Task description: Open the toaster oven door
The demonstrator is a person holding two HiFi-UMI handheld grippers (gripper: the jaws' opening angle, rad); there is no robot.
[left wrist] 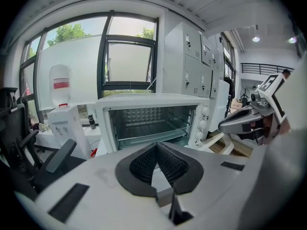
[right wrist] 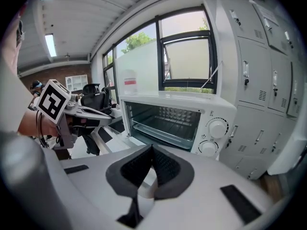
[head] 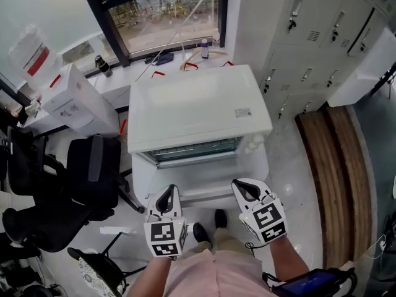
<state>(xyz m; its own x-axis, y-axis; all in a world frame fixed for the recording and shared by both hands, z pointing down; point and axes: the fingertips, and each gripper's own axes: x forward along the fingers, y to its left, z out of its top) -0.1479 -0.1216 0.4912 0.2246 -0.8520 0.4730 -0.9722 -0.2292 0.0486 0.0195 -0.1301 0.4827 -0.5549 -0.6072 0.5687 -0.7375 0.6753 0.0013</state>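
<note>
the toaster oven [head: 198,107] sits mid-frame, its door [head: 204,179] folded down open. at the bottom, the left gripper [head: 167,193] and right gripper [head: 243,186] are both closed, empty.

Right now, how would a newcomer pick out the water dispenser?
Find the window; in front of it stands the white toaster oven, door open. The water dispenser is the white box to its left, alone in carrying an upturned bottle with a red label.

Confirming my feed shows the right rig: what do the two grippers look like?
The left gripper and right gripper match: white moulded bodies, black ribbed pads on the jaws, and a white cube printed with black square markers. No sleeves show at the wrists.
</note>
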